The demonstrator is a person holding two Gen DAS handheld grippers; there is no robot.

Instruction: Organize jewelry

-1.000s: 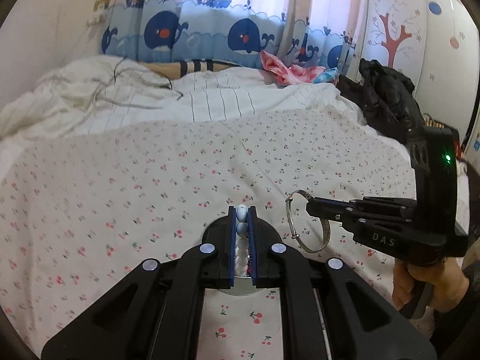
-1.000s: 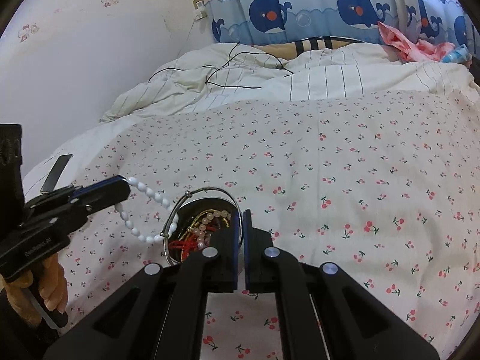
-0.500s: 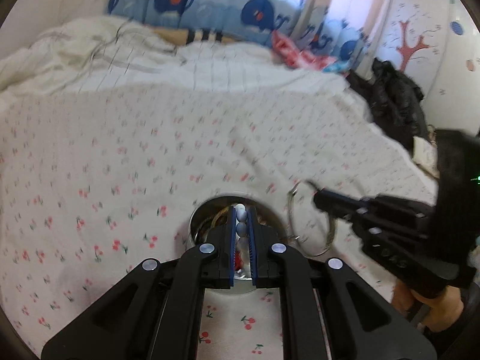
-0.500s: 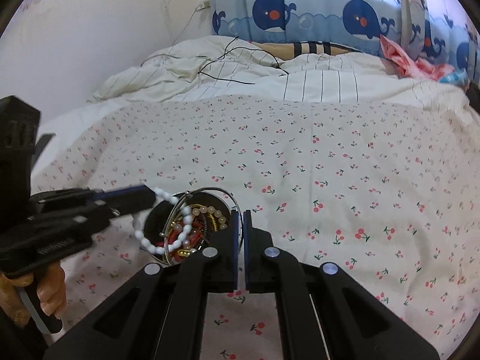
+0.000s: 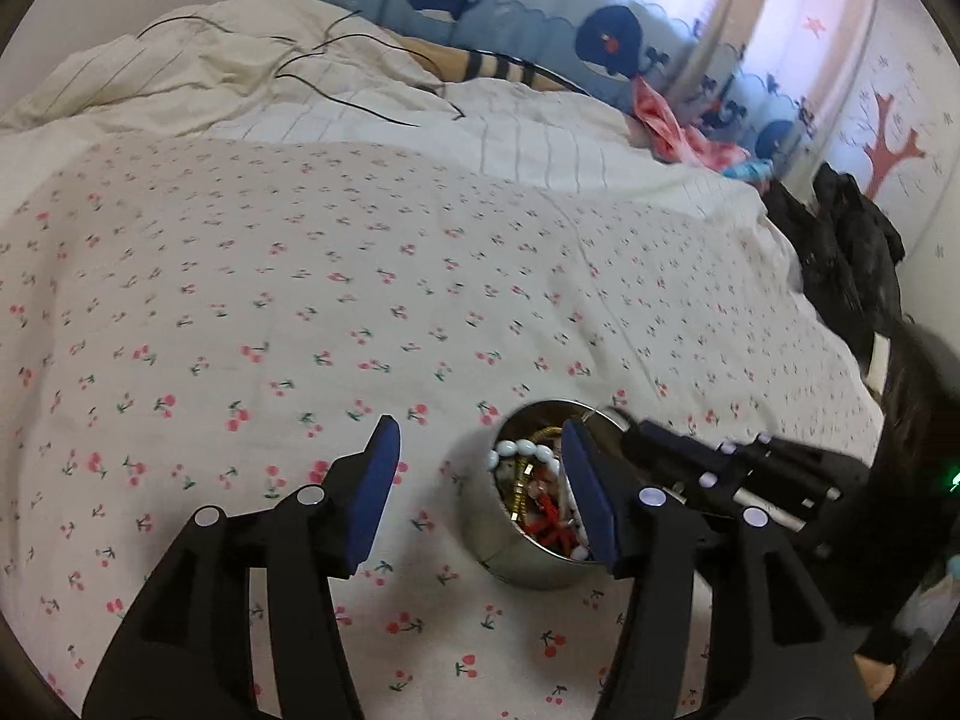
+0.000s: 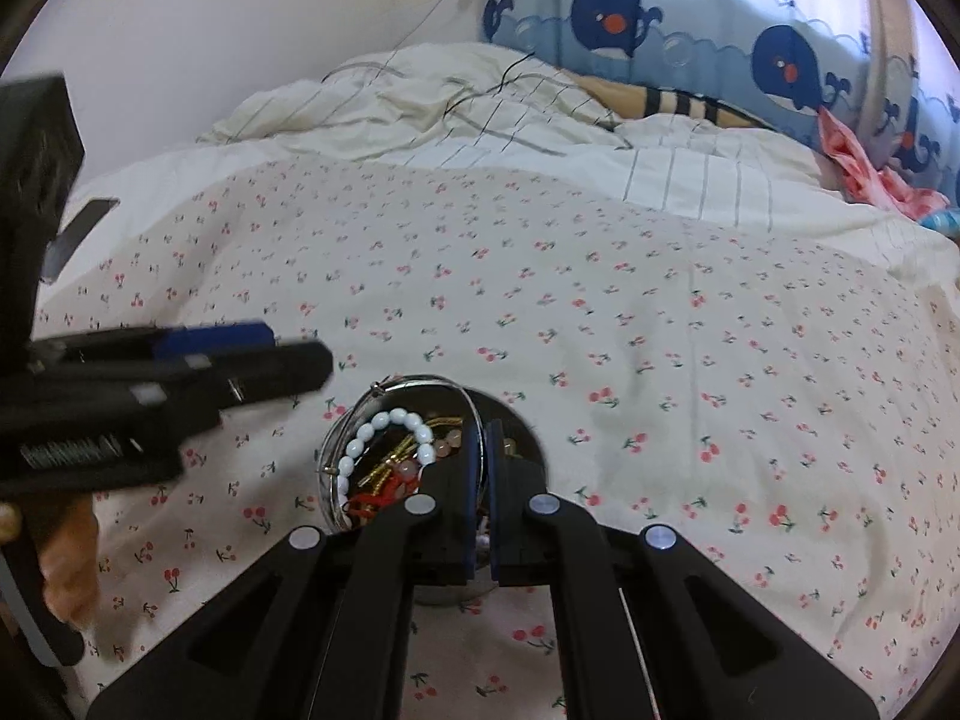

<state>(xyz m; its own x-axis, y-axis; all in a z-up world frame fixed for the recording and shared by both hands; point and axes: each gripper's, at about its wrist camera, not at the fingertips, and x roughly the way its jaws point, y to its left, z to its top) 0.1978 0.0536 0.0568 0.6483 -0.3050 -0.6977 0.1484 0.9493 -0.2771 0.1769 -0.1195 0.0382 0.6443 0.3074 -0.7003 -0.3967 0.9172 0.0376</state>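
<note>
A bed fills the room, spread with a white sheet (image 6: 600, 312) printed with small red cherries, and a rumpled cream duvet (image 6: 480, 102) with thin dark stripes lies bunched at its far end with black cables (image 5: 336, 78) trailing over it. Behind it hangs a blue curtain (image 6: 660, 18) patterned with whales, daylight glowing pink-white through its upper part, beside a plain pale wall (image 6: 240, 30). A pink cloth (image 5: 678, 132) and a black garment (image 5: 852, 258) sit at the bed's right edge, near a wall with a red tree decal (image 5: 888, 144).
</note>
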